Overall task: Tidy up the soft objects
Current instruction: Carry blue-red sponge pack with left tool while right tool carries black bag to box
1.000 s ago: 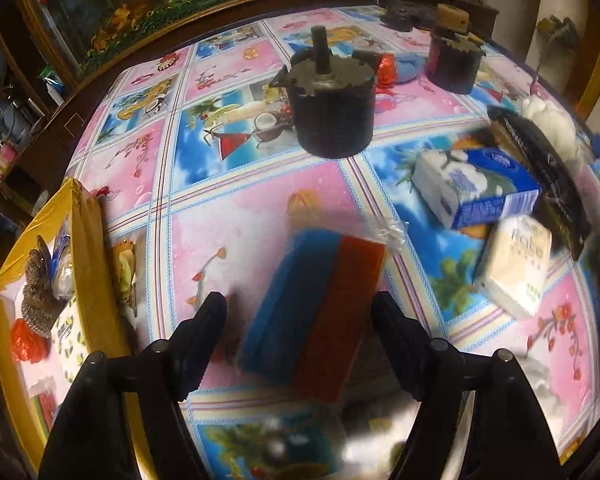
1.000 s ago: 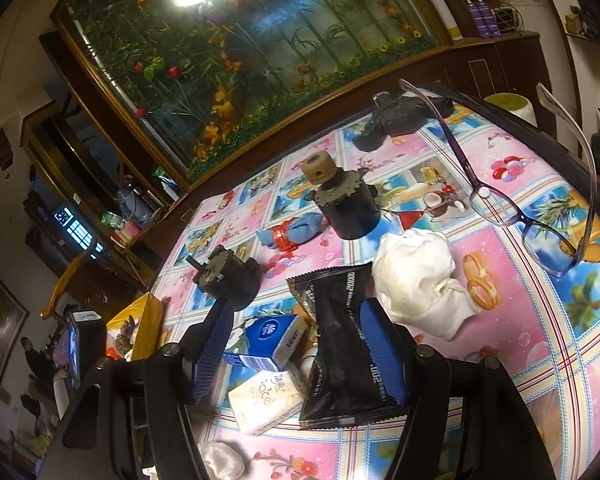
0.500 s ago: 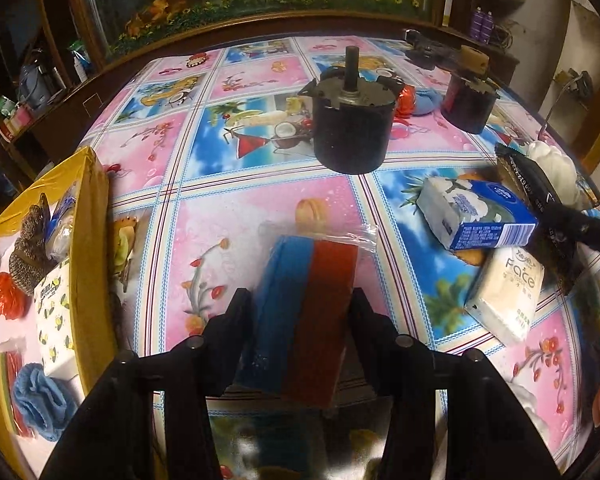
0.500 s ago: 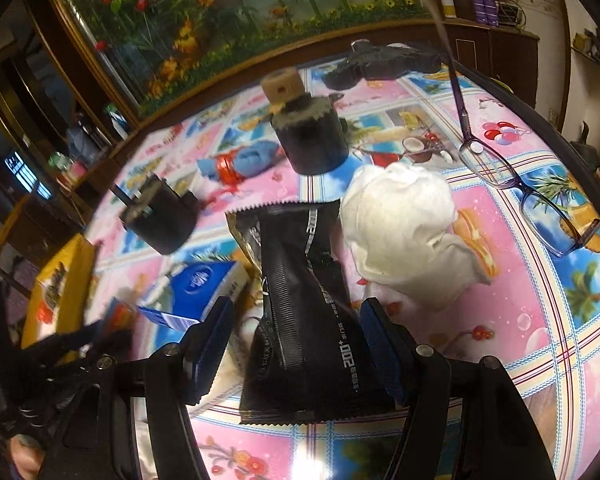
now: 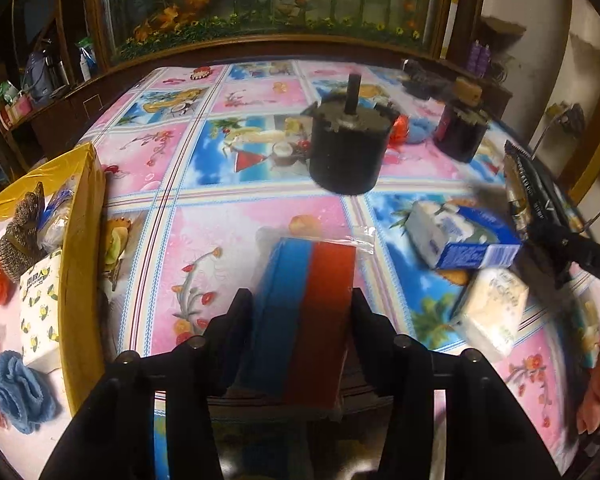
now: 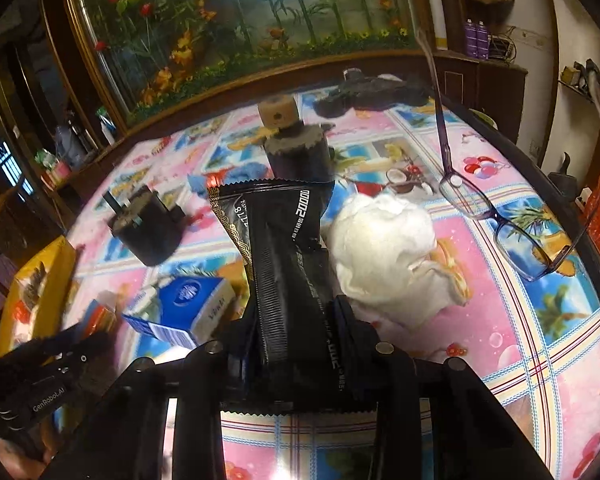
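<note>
Since a second ago both sets of jaws have just been closing: the left gripper [image 5: 302, 312] now pinches the blue-and-red sponge pack [image 5: 306, 304] on the table [image 5: 228, 240], while the right gripper [image 6: 294, 320] squeezes the black pouch [image 6: 284, 256] beside the white cloth [image 6: 384, 252].

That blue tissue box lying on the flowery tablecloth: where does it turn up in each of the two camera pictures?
Left wrist view: the blue tissue box lies right of centre, beyond the cream tissue pack.
Right wrist view: the same box lies lower left, beside the black pouch.
Shared landmark: the dark cylinder with a peg, behind the box in both.
</note>
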